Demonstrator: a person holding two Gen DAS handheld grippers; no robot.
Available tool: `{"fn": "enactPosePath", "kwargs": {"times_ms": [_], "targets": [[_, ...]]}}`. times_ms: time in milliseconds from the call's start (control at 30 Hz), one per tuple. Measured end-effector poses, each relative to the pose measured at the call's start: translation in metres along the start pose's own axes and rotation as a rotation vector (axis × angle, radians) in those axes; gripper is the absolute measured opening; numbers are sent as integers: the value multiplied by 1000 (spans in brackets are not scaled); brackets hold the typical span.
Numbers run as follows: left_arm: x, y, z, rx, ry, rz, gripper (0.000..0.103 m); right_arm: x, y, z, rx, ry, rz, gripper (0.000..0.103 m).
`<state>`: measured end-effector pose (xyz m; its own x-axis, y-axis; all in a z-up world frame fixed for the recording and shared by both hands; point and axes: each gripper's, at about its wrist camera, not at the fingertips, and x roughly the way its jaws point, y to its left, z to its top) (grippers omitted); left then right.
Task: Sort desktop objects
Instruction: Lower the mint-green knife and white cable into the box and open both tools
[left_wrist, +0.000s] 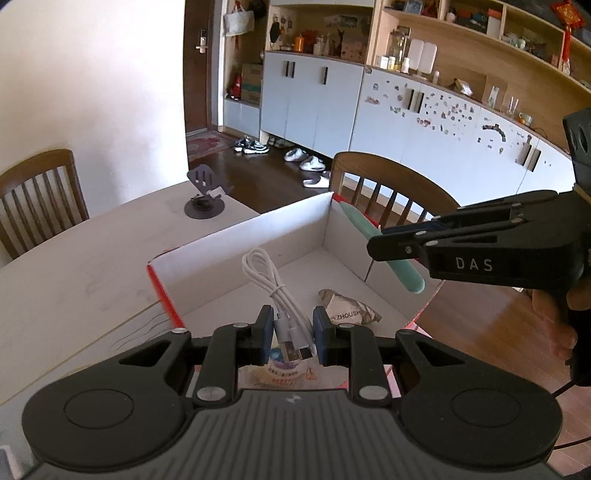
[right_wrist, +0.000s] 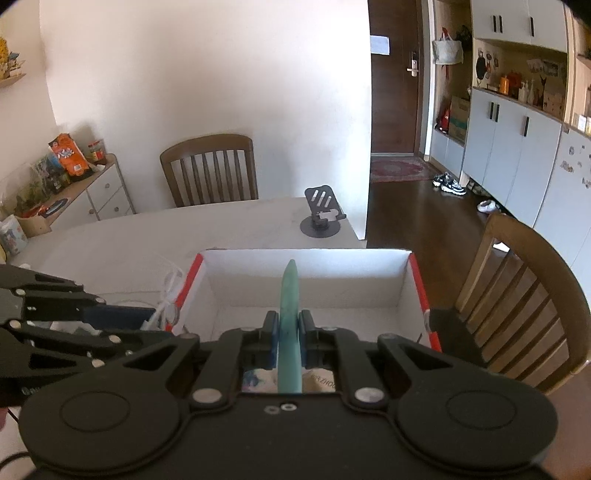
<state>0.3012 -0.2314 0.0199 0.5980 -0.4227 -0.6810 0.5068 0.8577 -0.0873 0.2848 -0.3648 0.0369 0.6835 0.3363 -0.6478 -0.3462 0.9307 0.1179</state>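
My left gripper (left_wrist: 293, 332) is shut on a coiled white USB cable (left_wrist: 275, 291) and holds it over the open white cardboard box with red edges (left_wrist: 236, 240). My right gripper (right_wrist: 288, 328) is shut on a long teal stick-shaped object (right_wrist: 290, 306), also held above the box (right_wrist: 306, 266); in the left wrist view that gripper (left_wrist: 380, 243) comes in from the right with the teal object (left_wrist: 369, 236). A crumpled paper packet (left_wrist: 351, 308) and a printed packet (left_wrist: 280, 373) lie in the box.
The box sits on a white table (left_wrist: 74, 266). A dark phone stand (left_wrist: 205, 192) stands at the table's far corner. Wooden chairs (left_wrist: 391, 188) (right_wrist: 210, 170) stand at the table's sides. Cabinets and shoes line the wall beyond.
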Motion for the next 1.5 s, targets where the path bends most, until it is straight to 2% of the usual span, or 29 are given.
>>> {"fn": "enactPosePath", "kwargs": {"times_ms": [233,400,600,967,1200,1500], "targets": [[37,5,5,13,44,-12,22,24,-17,3,17,33,-5,10],[65,13,8,-4,105,-40,22,44,-24,0,35,76,9,10],[90,11,12,35,149,-35,22,68,-29,-3,15,135,20,10],[127,11,20,46,221,-25,22,101,-44,-5,30,196,-5,10],[155,16,23,49,313,-31,22,132,-50,-4,57,270,-20,10],[170,12,25,80,351,-40,22,149,-49,-5,44,307,-34,9]]}}
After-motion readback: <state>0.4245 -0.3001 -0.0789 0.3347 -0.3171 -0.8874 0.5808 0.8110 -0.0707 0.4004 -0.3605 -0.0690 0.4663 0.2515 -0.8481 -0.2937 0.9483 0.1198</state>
